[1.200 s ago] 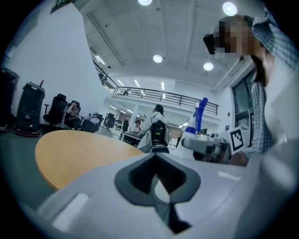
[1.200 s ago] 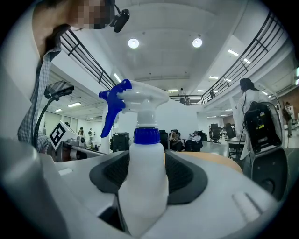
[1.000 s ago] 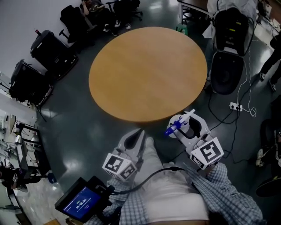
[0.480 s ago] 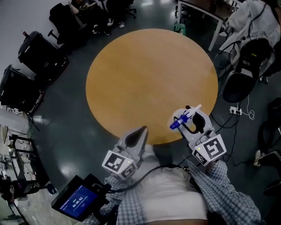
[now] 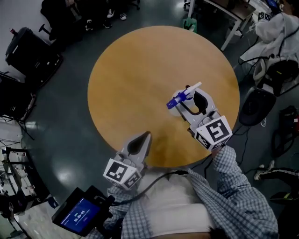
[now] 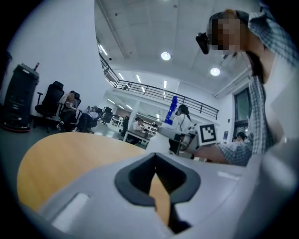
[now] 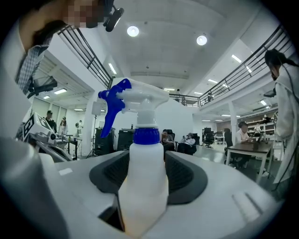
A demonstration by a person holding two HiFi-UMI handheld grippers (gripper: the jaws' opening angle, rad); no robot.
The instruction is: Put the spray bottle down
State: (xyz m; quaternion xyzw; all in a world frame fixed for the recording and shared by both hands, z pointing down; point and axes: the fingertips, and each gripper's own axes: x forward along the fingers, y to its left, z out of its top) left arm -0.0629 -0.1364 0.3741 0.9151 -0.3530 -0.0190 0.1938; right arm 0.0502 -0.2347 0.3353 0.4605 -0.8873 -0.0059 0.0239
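A white spray bottle (image 5: 181,99) with a blue trigger and collar stands upright between the jaws of my right gripper (image 5: 190,101), which is shut on its body (image 7: 142,182). That gripper hangs over the right half of the round wooden table (image 5: 140,70), with the bottle's nozzle pointing up and to the right in the head view. My left gripper (image 5: 145,138) is over the table's near edge, shut to a point and holding nothing. In the left gripper view the tabletop (image 6: 60,158) spreads ahead of its jaws.
Black cases and office chairs (image 5: 28,46) stand on the dark floor at the upper left. A black chair (image 5: 257,105) and cables lie to the right, and a desk (image 5: 219,14) is beyond the table. A small screen unit (image 5: 81,217) hangs by my left side.
Both grippers have moved forward. The right one, with the bottle, went from off the table's near edge to above its top. The left one reached the near edge.
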